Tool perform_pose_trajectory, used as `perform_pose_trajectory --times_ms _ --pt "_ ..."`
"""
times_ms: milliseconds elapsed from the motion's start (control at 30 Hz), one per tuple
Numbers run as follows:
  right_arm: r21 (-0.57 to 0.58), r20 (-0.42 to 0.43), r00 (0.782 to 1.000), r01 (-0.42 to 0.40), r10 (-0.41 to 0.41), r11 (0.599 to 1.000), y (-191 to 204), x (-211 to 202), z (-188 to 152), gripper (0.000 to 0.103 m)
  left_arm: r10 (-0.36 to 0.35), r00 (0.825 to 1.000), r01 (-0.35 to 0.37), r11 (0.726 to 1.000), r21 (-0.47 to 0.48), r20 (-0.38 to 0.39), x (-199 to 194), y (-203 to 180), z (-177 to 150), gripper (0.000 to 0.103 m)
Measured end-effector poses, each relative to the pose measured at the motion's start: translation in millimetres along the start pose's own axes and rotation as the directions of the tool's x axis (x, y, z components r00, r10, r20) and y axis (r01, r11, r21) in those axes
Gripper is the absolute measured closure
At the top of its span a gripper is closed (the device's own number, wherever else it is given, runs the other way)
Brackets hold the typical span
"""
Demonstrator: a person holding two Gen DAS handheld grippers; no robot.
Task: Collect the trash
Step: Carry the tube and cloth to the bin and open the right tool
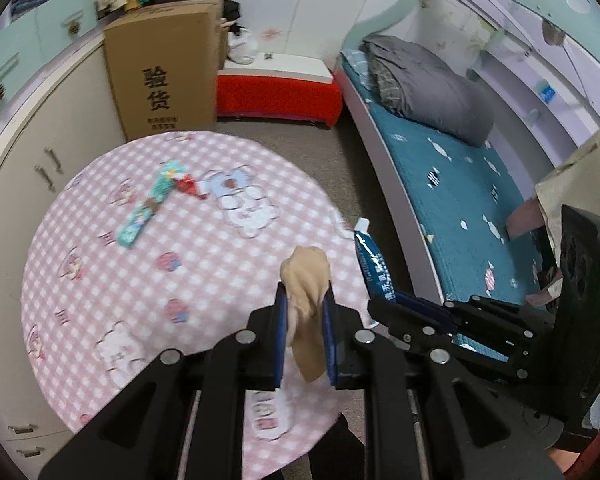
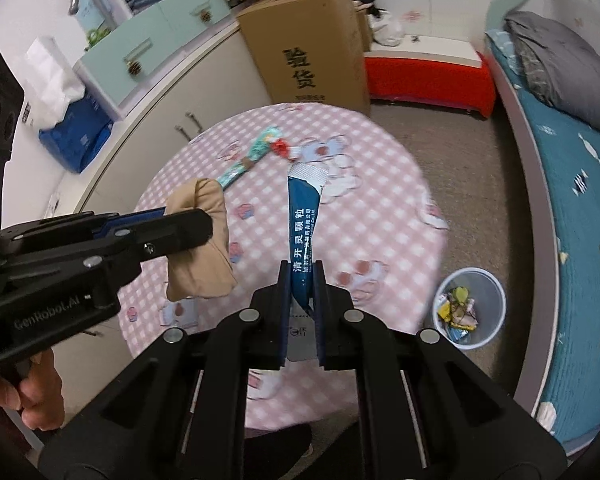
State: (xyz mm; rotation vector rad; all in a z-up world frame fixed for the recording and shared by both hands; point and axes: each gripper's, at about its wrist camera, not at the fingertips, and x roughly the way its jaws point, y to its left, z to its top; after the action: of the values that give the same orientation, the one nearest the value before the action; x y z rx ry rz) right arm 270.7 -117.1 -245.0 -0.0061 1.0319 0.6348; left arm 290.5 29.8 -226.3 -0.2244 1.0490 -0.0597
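Observation:
My left gripper [image 1: 305, 292] is shut on a crumpled beige wad [image 1: 306, 280], held above the round pink checked table [image 1: 100, 248]; the same wad [image 2: 204, 232] shows in the right wrist view, with the left gripper [image 2: 208, 224] coming in from the left. My right gripper [image 2: 303, 276] is shut on a long blue sachet [image 2: 303, 224] that sticks up between its pads; in the left wrist view the sachet [image 1: 370, 256] and right gripper [image 1: 380, 304] sit at the table's right edge. A teal wrapper [image 1: 150, 204] and a red wrapper [image 1: 188, 189] lie on the table. A pale bin [image 2: 470, 308] holding several wrappers stands on the floor to the right.
A tall cardboard box [image 1: 164, 76] stands behind the table, next to a red and white bench [image 1: 276, 88]. Cabinets [image 1: 28, 128] run along the left. A bed with a teal sheet [image 1: 460, 184] and grey bedding [image 1: 428, 84] lies to the right. A hand [image 2: 24, 396] holds the left gripper.

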Motion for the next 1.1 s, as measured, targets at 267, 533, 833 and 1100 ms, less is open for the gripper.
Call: perform_pose_trajectory --times_ms 267,533,833,1100 --pt "0.037 -0.024 0.998 0.062 -0.061 0.997 -125.4 -33.6 -0.8 0.093 -0.061 0.997 0.062 0.998 0.023 -0.053 66.4 -114.8 30.6 0.088" --pt "0.108 -0.043 0.992 0.119 -0.116 0.987 -230.6 -51.4 -3.3 0.093 -0.088 0.988 0.087 0.996 -0.014 -0.128 133.9 -184.8 50.3 0.088" --pt "0.233 -0.031 0.993 0.119 -0.114 0.965 -292.3 -37.6 -1.0 0.034 -0.043 0.981 0.047 0.999 0.017 -0.188 172.0 -211.3 69.8 0.088" --pt "0.295 -0.036 0.993 0.117 -0.112 0.948 -318.8 -35.3 -2.9 0.034 -0.028 0.973 0.042 0.997 0.057 -0.228 188.9 -228.4 78.1 0.088"
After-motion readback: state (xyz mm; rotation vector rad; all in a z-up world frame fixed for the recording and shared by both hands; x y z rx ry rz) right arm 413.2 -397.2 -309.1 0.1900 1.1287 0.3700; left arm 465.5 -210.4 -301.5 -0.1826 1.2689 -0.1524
